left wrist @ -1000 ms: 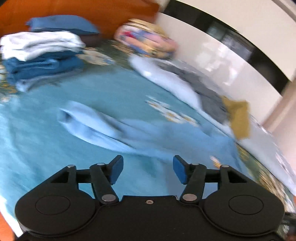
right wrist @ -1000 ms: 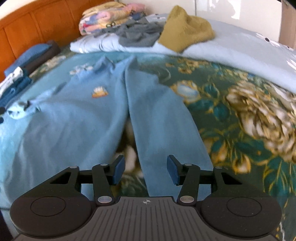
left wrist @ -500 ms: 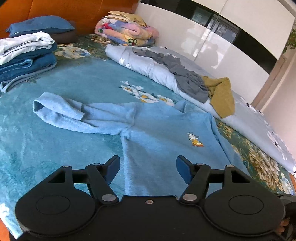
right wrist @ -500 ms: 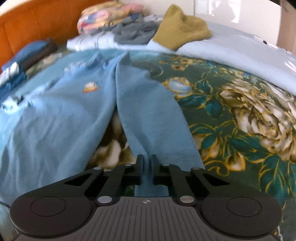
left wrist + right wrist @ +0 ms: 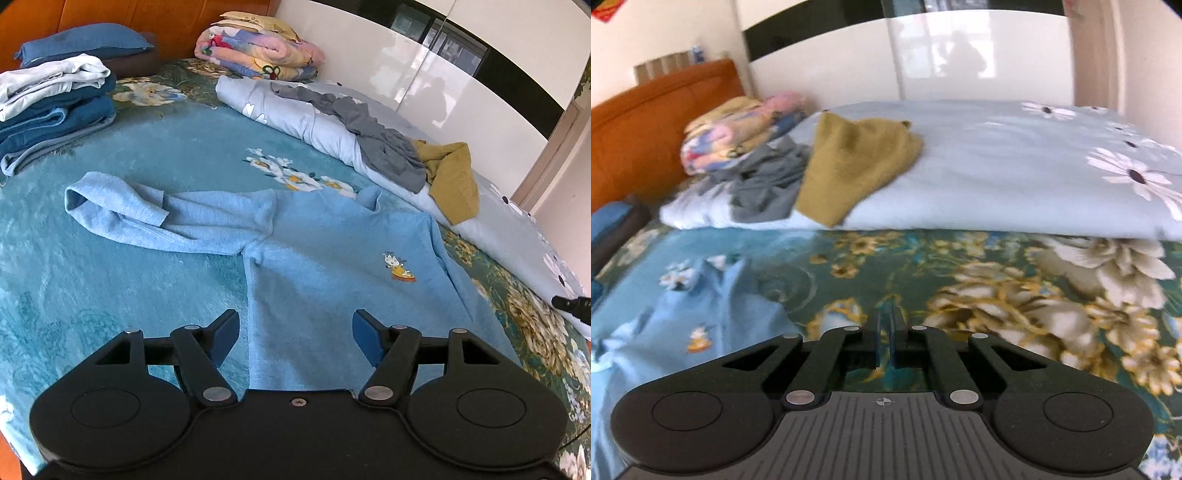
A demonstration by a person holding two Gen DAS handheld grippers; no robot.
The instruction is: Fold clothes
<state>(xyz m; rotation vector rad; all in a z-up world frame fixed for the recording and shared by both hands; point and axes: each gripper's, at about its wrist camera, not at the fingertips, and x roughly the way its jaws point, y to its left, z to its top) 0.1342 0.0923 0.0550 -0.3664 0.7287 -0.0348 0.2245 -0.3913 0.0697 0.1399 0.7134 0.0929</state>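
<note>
Light-blue sweatshirt [image 5: 332, 266] flat on bed [image 5: 110, 295], sleeve at 10 o'clock. Left tongs [image 5: 295, 339] wide open, empty, over hem, poised to grab. Right tongs [image 5: 884, 339] pinched together; contents unclear.

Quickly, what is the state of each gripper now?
Left gripper: open, holding nothing.
Right gripper: closed; whether it holds the light blue sweater cannot be told.

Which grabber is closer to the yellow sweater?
Right. The right gripper faces the yellow sweater just across the bedspread; the left gripper hovers over the blue shirt, the sweater farther off to its right.
</note>
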